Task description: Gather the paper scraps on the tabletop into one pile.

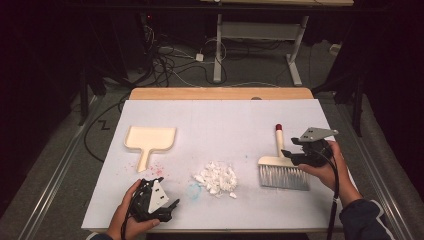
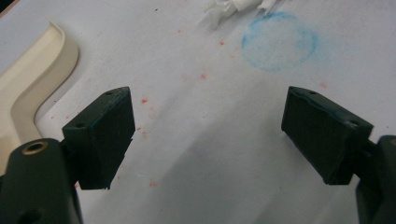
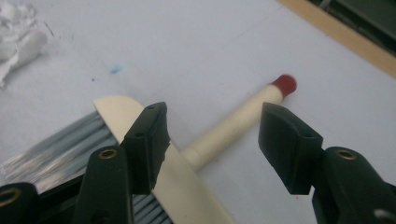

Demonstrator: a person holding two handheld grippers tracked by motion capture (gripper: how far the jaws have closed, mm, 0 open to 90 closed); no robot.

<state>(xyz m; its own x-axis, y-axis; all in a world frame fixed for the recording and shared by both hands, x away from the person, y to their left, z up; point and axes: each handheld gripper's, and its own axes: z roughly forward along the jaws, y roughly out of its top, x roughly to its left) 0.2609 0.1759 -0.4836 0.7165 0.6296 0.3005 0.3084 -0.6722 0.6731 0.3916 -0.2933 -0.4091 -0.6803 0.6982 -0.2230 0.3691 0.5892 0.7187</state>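
Right gripper view: the brush (image 3: 154,154) lies near the worktop's right edge — handle between the half-open fingers (image 3: 149,135) of the right gripper (image 3: 212,144), untouched, long axis running away toward the far edge. Left gripper (image 2: 210,135) — wide open, empty.

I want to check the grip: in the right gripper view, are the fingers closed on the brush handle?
No: the right gripper stands open, its fingers apart on either side of the brush handle without pressing it.
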